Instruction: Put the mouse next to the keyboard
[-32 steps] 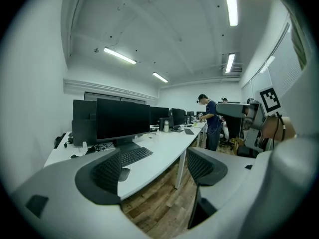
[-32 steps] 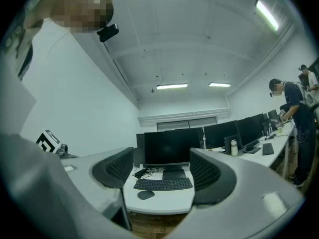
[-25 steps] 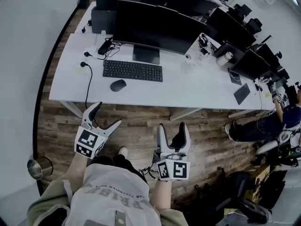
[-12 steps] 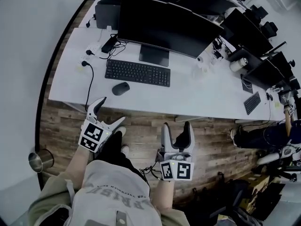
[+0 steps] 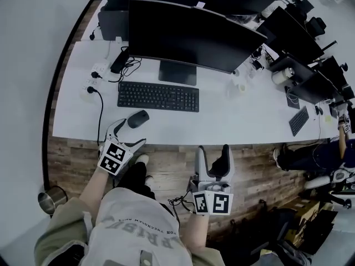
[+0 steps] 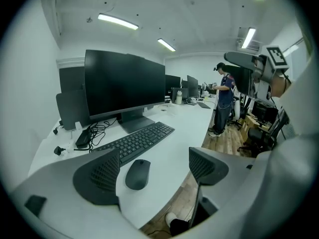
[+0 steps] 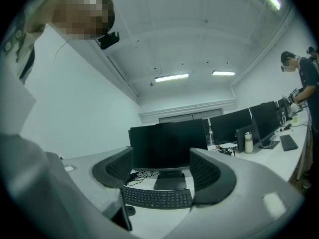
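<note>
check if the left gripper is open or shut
Open: the left gripper has jaws wide apart, holding nothing; the mouse lies untouched ahead.

The mouse [image 5: 138, 118] is dark, smooth and oval, with a low dome; it lies flat on the white desk [image 5: 233, 121] near the front edge, skewed to the keyboard's line; it sits before the left part of the keyboard [image 5: 158, 96], near but not touching; the keyboard is black, full-width and flat, its long side parallel to the desk's front edge.
</note>
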Demonstrator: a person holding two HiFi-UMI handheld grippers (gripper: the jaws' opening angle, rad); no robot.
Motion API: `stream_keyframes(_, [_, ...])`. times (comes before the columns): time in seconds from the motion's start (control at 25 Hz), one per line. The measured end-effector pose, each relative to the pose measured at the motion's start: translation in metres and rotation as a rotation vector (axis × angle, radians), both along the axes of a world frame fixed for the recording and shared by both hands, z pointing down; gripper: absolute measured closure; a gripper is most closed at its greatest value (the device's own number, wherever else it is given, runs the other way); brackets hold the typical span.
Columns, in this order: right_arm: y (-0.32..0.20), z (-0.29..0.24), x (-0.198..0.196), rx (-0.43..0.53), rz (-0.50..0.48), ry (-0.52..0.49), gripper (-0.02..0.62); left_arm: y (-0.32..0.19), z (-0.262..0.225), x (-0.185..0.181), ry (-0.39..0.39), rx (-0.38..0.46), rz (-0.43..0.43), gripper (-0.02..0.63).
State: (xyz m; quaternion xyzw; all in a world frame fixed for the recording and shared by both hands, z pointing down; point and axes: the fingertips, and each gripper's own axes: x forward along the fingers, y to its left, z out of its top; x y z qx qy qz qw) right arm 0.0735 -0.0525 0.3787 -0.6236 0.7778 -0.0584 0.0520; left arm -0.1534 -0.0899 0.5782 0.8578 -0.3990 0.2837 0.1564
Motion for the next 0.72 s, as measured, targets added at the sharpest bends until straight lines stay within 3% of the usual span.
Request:
stream_keyframes(0.32, [-0.034,0.015,0.006,-0.022,0.064,0.009,0.249,-0.044,0.063,0.0,-0.026,-0.1,0.025,0.19])
stream_keyframes(0.72, [-0.064,0.025,0.018,-0.047,0.111,0.017,0.25,-0.062,0.13,0.009,-0.068,-0.213,0.045,0.19])
